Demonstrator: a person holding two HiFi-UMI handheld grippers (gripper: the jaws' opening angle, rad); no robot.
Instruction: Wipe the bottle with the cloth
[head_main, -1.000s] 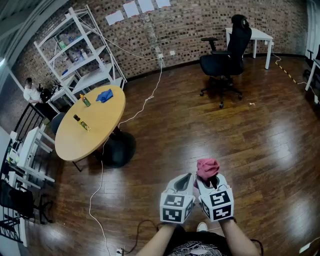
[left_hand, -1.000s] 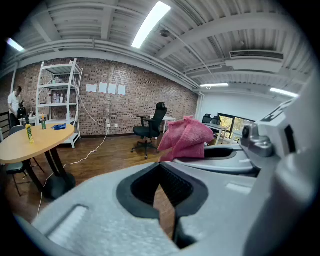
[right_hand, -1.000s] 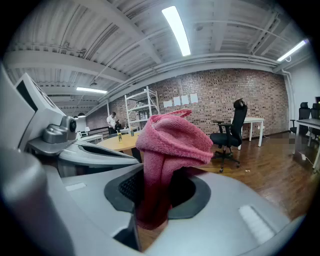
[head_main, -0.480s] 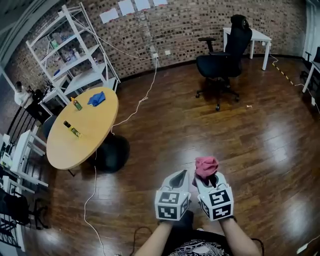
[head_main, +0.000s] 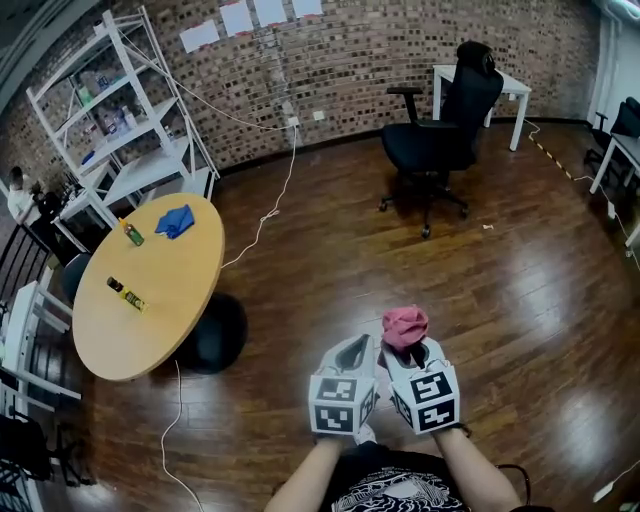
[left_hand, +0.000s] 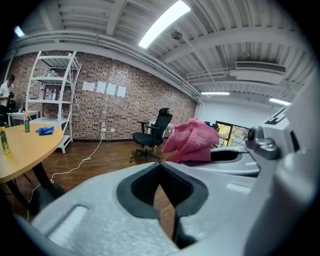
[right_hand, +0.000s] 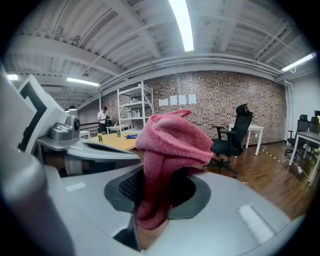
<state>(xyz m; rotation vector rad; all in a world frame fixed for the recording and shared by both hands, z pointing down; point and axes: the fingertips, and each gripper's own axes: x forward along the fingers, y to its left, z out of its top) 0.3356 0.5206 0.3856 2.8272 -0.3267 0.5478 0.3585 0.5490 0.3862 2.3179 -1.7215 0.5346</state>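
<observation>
Right hand-held gripper (head_main: 405, 350) clamps my pink cloth (head_main: 404, 325) | left hand-held gripper (head_main: 358, 348) closed, empty | upright bottle (head_main: 132, 234) on bench (head_main: 150, 320), well apart.

You have open wooden floor (head_main: 400, 270) ahead and to the right. At the left, the round table (head_main: 150, 330) blocks passage, its dark base (head_main: 215, 335) beneath. An upright bottle (head_main: 132, 234), a lying bottle (head_main: 127, 295) and a blue cloth (head_main: 176, 221) occupy its far and middle part. A white cable (head_main: 262, 218) trails across the floor from the far wall. The office chair (head_main: 440, 130) stands far, right of centre
</observation>
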